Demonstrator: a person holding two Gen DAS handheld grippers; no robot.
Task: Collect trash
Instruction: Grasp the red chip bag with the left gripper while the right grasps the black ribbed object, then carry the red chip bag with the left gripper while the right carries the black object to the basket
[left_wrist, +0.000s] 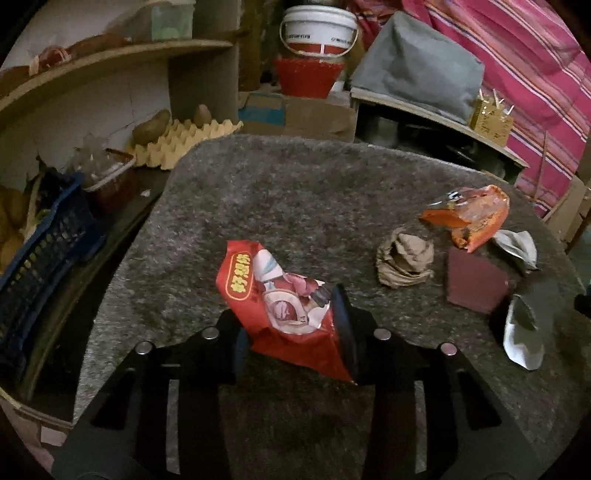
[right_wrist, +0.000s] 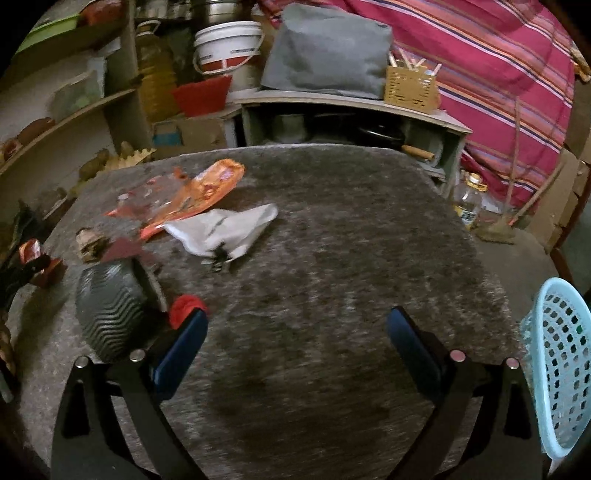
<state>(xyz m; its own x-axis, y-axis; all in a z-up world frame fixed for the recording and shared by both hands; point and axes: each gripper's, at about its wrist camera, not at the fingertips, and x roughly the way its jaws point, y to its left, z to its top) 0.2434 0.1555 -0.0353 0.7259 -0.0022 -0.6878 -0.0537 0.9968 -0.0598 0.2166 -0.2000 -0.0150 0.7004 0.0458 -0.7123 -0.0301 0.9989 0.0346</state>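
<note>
- grey felt counter (left_wrist: 295, 192), cluttered shelves behind.
- left gripper (left_wrist: 291, 332) jaws pinched on red wrapper (left_wrist: 273, 295); lift clear before moving.
- right gripper (right_wrist: 295, 343) jaws wide, empty; blue basket (right_wrist: 557, 369) beside.

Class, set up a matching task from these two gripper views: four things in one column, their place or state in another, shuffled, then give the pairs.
1. red snack wrapper
2. crumpled brown paper
3. light blue basket
4. right gripper

a. at the mat's right edge
b. open, nothing between the jaws
c. pinched in the left gripper
d. lying loose beside a dark red box

Pairs: 1-c, 2-d, 3-a, 4-b
</note>
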